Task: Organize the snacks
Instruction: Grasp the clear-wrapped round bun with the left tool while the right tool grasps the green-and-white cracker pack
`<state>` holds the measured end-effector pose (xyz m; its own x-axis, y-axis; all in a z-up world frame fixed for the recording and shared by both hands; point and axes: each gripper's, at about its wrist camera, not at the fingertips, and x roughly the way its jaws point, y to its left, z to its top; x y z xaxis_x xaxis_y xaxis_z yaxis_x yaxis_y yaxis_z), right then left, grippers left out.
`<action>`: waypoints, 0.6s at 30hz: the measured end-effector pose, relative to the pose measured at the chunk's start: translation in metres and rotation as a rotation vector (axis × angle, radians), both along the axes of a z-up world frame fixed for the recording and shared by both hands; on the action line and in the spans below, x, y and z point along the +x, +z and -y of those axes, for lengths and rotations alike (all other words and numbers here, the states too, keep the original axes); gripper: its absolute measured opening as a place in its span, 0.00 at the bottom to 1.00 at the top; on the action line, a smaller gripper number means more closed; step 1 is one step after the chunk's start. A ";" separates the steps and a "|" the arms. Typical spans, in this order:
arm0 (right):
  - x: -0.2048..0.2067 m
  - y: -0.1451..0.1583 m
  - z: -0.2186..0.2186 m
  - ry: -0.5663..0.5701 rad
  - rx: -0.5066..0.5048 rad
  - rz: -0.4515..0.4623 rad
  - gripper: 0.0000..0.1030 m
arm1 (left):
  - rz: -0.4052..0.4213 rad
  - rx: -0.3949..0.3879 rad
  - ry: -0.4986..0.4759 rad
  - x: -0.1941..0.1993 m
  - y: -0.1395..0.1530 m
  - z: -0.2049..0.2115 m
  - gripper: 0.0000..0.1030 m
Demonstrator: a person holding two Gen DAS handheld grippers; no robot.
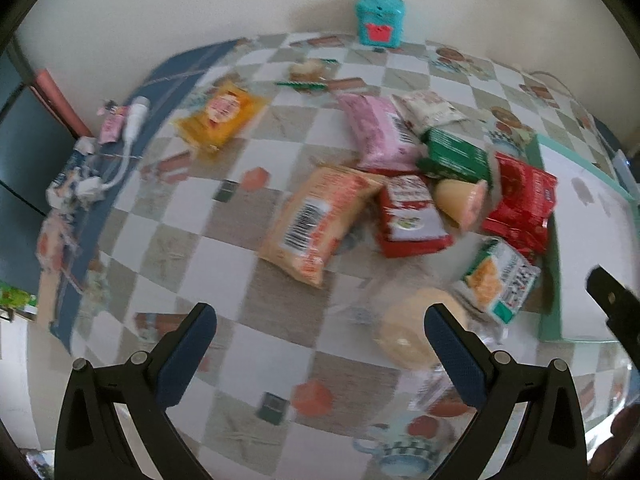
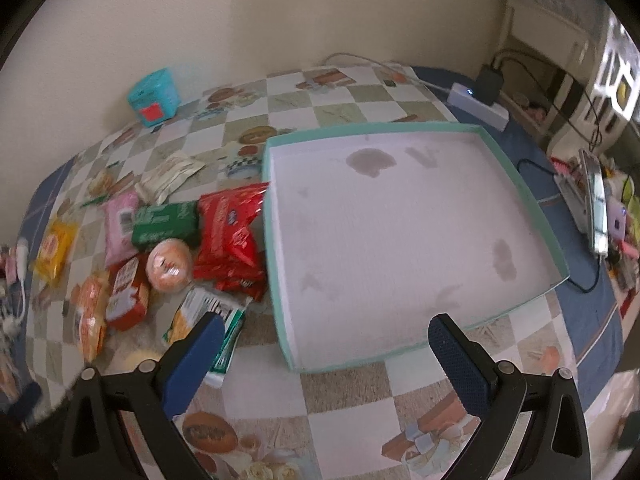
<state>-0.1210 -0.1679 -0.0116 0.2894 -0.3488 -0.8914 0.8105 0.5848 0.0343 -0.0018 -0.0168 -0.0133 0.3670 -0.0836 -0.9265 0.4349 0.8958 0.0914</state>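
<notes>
Several snack packs lie in a heap on the checked tablecloth: an orange pack (image 1: 316, 220), a pink pack (image 1: 380, 132), a green box (image 1: 456, 156), red packs (image 1: 524, 204), a yellow pack (image 1: 224, 114) and a wrapped bun (image 1: 404, 336). My left gripper (image 1: 320, 348) hovers open over the cloth, its right finger (image 1: 456, 356) beside the bun. A shallow teal-rimmed box (image 2: 276, 240) with a white, stained floor lies right of the heap. My right gripper (image 2: 326, 352) stands open above the box's near edge, holding nothing.
A teal tin (image 1: 379, 20) stands at the back by the wall. A white cable and small clutter (image 1: 120, 132) lie at the table's left edge. A power strip (image 2: 478, 106), cables and a phone (image 2: 596, 204) crowd the right side.
</notes>
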 end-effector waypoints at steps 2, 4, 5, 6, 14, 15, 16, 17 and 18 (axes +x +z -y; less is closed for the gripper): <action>0.002 -0.003 0.008 -0.019 0.035 0.015 1.00 | -0.048 -0.018 -0.023 -0.001 -0.006 0.010 1.00; 0.005 -0.006 0.013 -0.023 0.062 0.027 1.00 | -0.072 -0.016 -0.044 -0.002 -0.011 0.019 1.00; 0.007 -0.007 0.015 -0.024 0.071 0.031 1.00 | -0.080 -0.011 -0.055 -0.003 -0.013 0.023 1.00; 0.009 -0.008 0.015 -0.022 0.075 0.031 1.00 | -0.088 -0.001 -0.068 -0.004 -0.016 0.028 1.00; 0.025 -0.016 0.012 0.022 0.103 0.032 1.00 | -0.177 0.034 -0.098 -0.003 -0.040 0.048 1.00; 0.026 -0.016 0.011 0.030 0.103 0.031 1.00 | -0.183 0.033 -0.087 -0.002 -0.041 0.047 1.00; 0.026 -0.016 0.010 0.036 0.105 0.032 1.00 | -0.190 0.025 -0.071 0.001 -0.041 0.044 1.00; 0.028 -0.017 0.009 0.046 0.109 0.033 1.00 | -0.192 0.020 -0.052 0.004 -0.042 0.041 1.00; 0.029 -0.018 0.007 0.055 0.115 0.035 1.00 | -0.189 0.018 -0.014 0.010 -0.041 0.033 1.00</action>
<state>-0.0922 -0.1751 -0.0295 0.3366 -0.2281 -0.9136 0.7746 0.6188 0.1308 0.0078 -0.0495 -0.0543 0.1854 -0.0698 -0.9802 0.4582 0.8885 0.0234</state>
